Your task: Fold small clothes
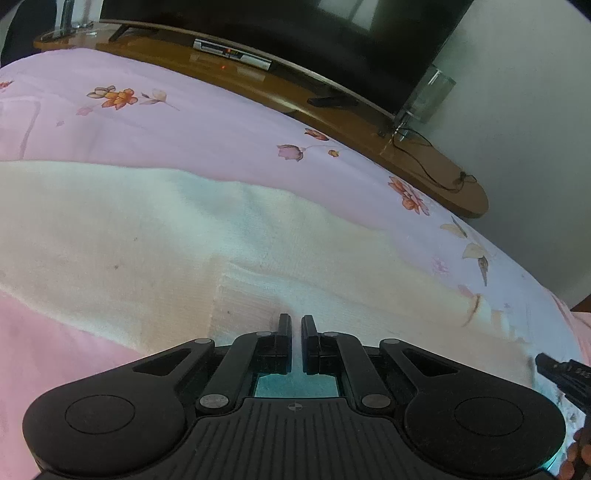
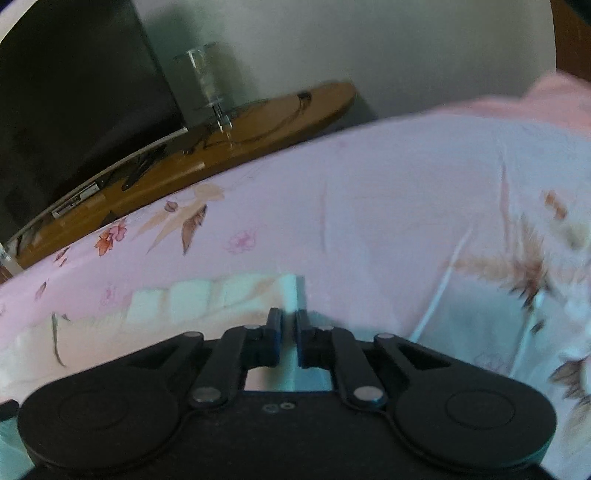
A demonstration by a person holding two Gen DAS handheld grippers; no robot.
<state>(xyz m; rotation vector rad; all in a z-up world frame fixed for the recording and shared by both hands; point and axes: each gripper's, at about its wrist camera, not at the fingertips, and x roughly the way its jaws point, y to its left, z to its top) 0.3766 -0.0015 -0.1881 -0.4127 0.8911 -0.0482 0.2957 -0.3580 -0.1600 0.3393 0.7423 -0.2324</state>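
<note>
From the left wrist, the left gripper (image 1: 294,320) points down at a slant toward the bed. Its jaws are nearly together, and the cream garment (image 1: 155,236) passes between the tips, so it looks pinched there. The garment lies on the pink flowered bedsheet (image 1: 207,122) with its long axis from 9 o'clock to 4 o'clock, and its ribbed hem (image 1: 243,302) sits just at 10 o'clock of the tips. Its left end is cut off by the picture edge. At 4 o'clock a bit of the right gripper (image 1: 565,373) and some fingertips (image 1: 576,454) come in, mostly cut off. At 12 o'clock stand a wooden shelf (image 1: 369,122) and a dark television (image 1: 295,33).

From the right wrist, the right gripper (image 2: 289,320) also tilts down. Its jaws are narrow and a white fold of the garment (image 2: 291,291) stands up between the tips; it seems gripped. The garment runs toward 9 o'clock, and the picture is blurred at the right.
</note>
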